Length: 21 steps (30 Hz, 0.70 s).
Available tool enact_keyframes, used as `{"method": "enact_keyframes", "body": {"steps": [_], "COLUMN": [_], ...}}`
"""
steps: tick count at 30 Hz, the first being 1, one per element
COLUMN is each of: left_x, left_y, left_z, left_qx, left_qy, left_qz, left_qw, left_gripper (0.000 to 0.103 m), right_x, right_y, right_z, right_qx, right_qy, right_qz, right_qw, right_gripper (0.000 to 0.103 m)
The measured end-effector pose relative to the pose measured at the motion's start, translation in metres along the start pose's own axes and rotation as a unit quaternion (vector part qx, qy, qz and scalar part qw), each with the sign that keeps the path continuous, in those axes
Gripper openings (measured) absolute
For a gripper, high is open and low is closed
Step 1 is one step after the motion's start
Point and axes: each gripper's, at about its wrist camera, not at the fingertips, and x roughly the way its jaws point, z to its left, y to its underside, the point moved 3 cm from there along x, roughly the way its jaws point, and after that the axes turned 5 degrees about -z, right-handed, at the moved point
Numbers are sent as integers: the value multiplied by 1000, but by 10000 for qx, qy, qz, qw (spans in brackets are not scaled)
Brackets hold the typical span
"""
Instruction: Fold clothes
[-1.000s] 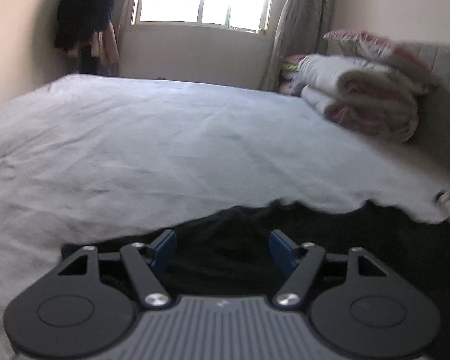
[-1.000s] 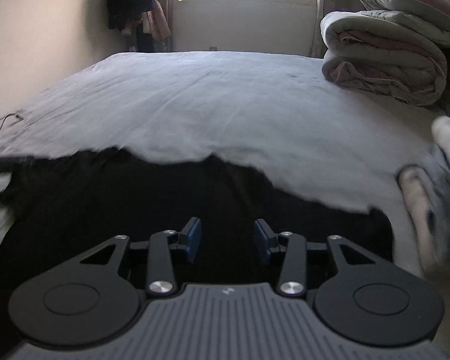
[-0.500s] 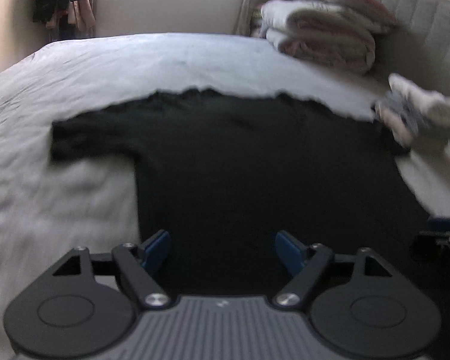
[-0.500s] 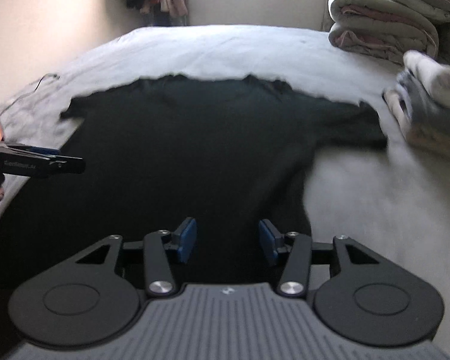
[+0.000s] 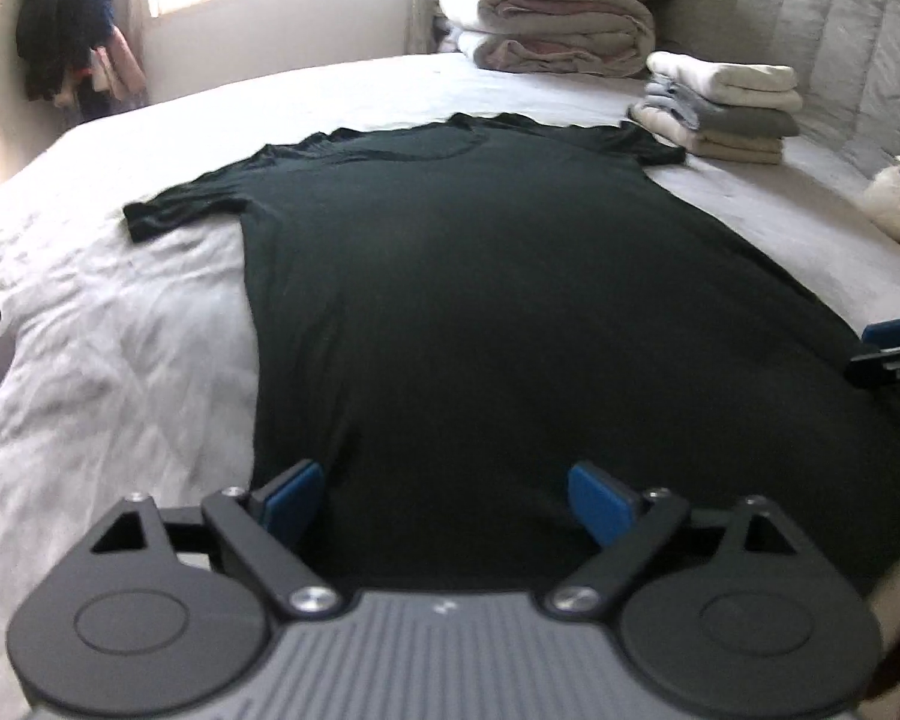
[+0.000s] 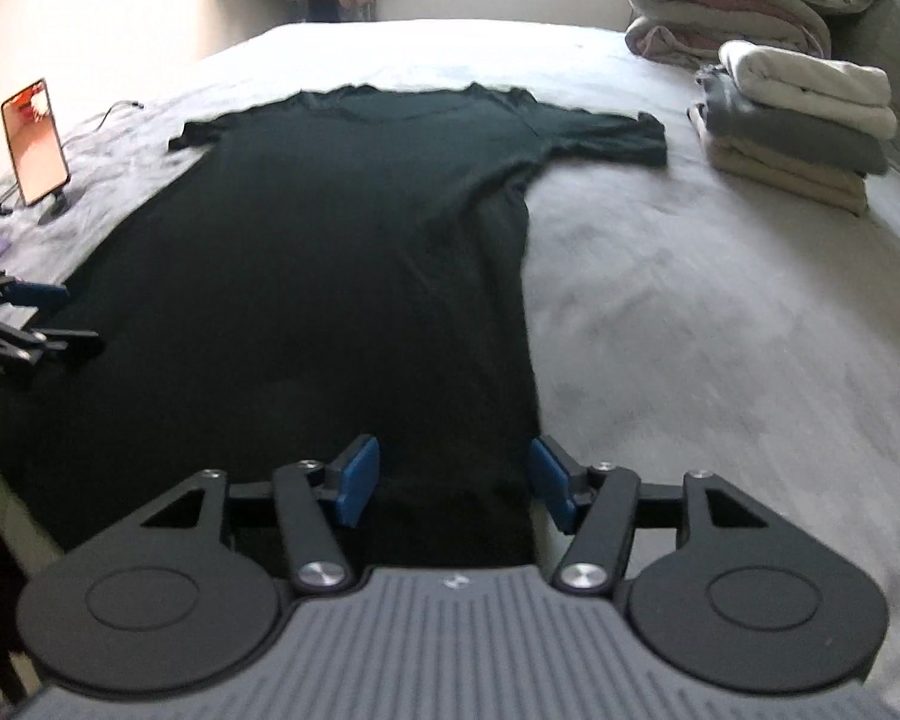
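A black T-shirt lies spread flat on the bed, collar at the far end and hem nearest me; it shows in the right wrist view too. My left gripper hovers over the shirt's near left hem, jaws wide and still opening, blue pads clear of the cloth. My right gripper is over the near right hem, jaws opening, the shirt's side edge lying between the pads without being pinched. Each gripper shows at the edge of the other's view: the right gripper, the left gripper.
A stack of folded clothes sits at the far right of the white bed sheet, with rolled quilts behind it. A lit phone on a stand is at the left. Dark clothes hang by the window.
Both grippers pulled back from the collar end to the hem, so the whole shirt now shows laid flat. Both pairs of jaws have widened.
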Motion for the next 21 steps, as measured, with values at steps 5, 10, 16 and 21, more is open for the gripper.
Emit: {"method": "enact_keyframes", "body": {"steps": [5, 10, 16, 21], "left_x": [-12, 4, 57, 91], "left_y": [-7, -52, -100, -98], "left_z": [8, 8, -10, -19], "left_qx": [-125, -432, -1025, -1229], "left_qy": [411, 559, 772, 602], "left_qz": [247, 174, -70, -555], "left_qw": [9988, 9973, 9917, 9890], "left_gripper": [92, 95, 96, 96], "right_x": [-15, -3, 40, 86], "right_y": [6, -29, -95, -108], "right_z": [-8, -11, -31, -60], "right_qx": [-130, -392, 148, 1078], "right_qy": [-86, -117, -226, -290], "right_qz": [333, 456, -131, -326], "right_qw": [9993, 9981, 9995, 9932], "right_gripper": [63, 63, 52, 40]}}
